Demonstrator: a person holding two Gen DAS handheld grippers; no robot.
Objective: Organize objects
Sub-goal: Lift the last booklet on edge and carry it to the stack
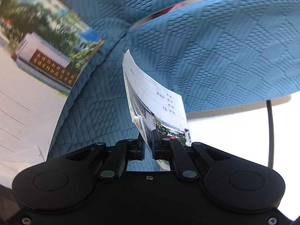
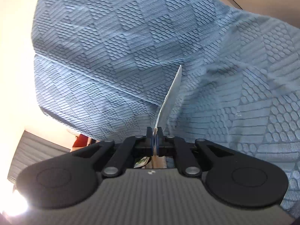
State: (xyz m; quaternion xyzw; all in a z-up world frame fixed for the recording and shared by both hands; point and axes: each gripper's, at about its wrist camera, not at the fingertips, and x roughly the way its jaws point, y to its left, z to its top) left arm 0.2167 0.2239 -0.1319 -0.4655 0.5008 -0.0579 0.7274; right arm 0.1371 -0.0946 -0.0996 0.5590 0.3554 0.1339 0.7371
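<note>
My left gripper (image 1: 149, 136) is shut on a thin booklet (image 1: 159, 95) with a white lined side and a printed photo cover. The booklet stands on edge above a blue textured cushion (image 1: 225, 56). A second, larger booklet (image 1: 37, 60) with the same building photo and white lined area fills the left of the left wrist view, blurred. My right gripper (image 2: 154, 131) is shut on a thin white sheet or booklet (image 2: 172, 93) seen edge-on, sticking up and leaning right over the blue fabric (image 2: 93, 56). I cannot tell whether this is the larger booklet.
The blue patterned sofa cushions fill most of both views. A thin black rod (image 1: 271, 131) curves over a bright white floor (image 1: 225, 131) at the right. Something red (image 2: 81, 140) and a dark ribbed surface (image 2: 33, 150) show at the lower left of the right wrist view.
</note>
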